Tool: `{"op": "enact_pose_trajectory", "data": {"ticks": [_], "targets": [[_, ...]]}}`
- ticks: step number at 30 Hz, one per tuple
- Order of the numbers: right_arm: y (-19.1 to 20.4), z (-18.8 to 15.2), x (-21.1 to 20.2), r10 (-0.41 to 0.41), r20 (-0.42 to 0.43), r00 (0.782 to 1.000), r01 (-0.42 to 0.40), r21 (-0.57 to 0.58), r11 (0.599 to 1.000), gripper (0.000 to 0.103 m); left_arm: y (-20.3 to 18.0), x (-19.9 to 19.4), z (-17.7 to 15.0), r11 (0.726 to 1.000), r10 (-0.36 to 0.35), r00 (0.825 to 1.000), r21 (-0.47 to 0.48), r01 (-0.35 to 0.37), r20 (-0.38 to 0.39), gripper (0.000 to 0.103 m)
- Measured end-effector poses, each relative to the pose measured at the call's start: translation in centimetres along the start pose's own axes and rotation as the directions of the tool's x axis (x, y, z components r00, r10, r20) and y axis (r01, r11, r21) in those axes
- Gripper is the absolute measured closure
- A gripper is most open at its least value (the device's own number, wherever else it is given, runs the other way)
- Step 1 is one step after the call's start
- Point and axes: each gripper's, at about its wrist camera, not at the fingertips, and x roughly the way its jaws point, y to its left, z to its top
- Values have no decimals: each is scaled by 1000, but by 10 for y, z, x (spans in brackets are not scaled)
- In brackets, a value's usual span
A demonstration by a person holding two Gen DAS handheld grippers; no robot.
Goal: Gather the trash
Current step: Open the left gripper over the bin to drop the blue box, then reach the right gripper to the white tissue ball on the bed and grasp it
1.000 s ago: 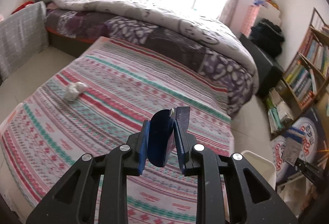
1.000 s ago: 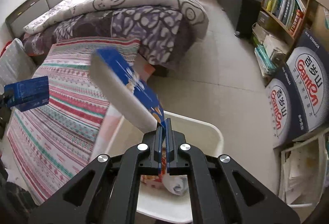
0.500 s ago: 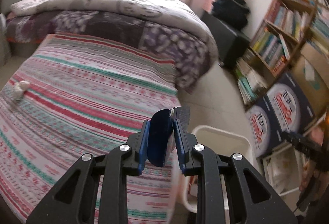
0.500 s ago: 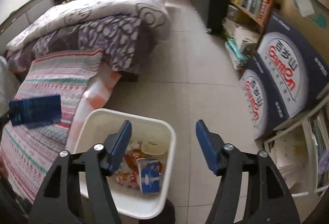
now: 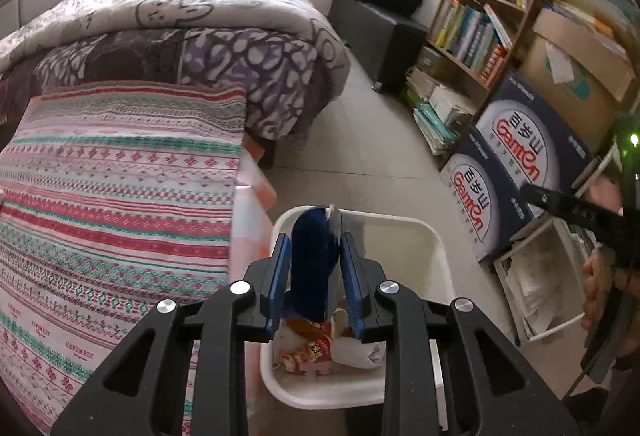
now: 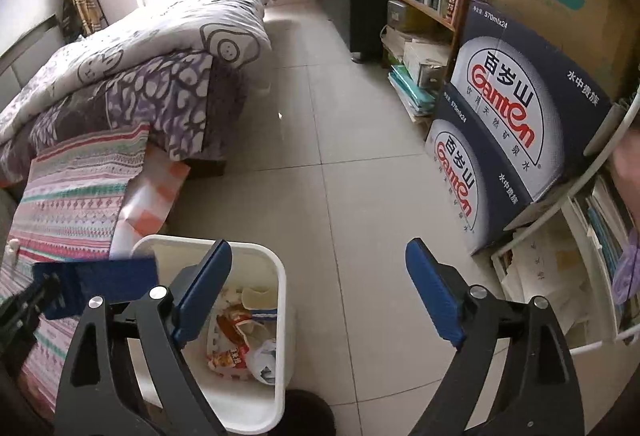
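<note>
Our left tool [image 5: 313, 264] clamps a dark-blue flat packet [image 5: 314, 256] above the white plastic bin [image 5: 420, 236]; our right tool [image 6: 318, 292], empty, has just been opening.

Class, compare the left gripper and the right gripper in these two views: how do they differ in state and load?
The left gripper is shut on a dark blue packet; the right gripper stands wide open, its jaws having just opened, with nothing between them. Left is over the white bin; right straddles its rim and floor. Both have blue pads.
</note>
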Motion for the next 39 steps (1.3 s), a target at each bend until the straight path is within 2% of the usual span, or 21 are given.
{"op": "enact_pose_trajectory", "data": {"ticks": [5,7,13,16,20,25,27,32,35,39], "targets": [[4,2,-3,20,7,1000,-20,7,1000,18,-19,2,-5,997,-53,998,62,55,-36,76],[7,2,-3,28,5,1000,-28,8,1000,18,-23,2,-8,995,-53,998,77,56,-45,63],[20,5,-3,52,-3,999,-52,28,998,17,-16,-5,-8,996,-55,998,74,58,-38,61],[32,7,-6,60,5,998,-60,32,998,16,-7,-10,-7,997,-40,999,64,42,-29,51],[53,8,-9,78,11,997,-78,39,996,12,14,-12,-8,998,42,999,57,-41,-16,35],[85,2,-10,119,13,993,-120,66,991,7,57,-11,-3,989,145,989,3,-145,-35,29],[103,-2,-7,124,-5,992,-124,36,992,7,78,-13,1,982,185,982,-30,-186,-37,22],[138,-6,-5,92,2,996,-92,-44,995,7,136,-20,9,945,297,952,-124,-304,-71,20],[155,-8,-1,103,-14,995,-103,-73,992,7,170,-29,7,920,314,944,-210,-330,-105,20],[186,-14,4,113,-37,993,-117,-120,986,7,199,-46,2,888,352,928,-269,-373,-124,20]]}}
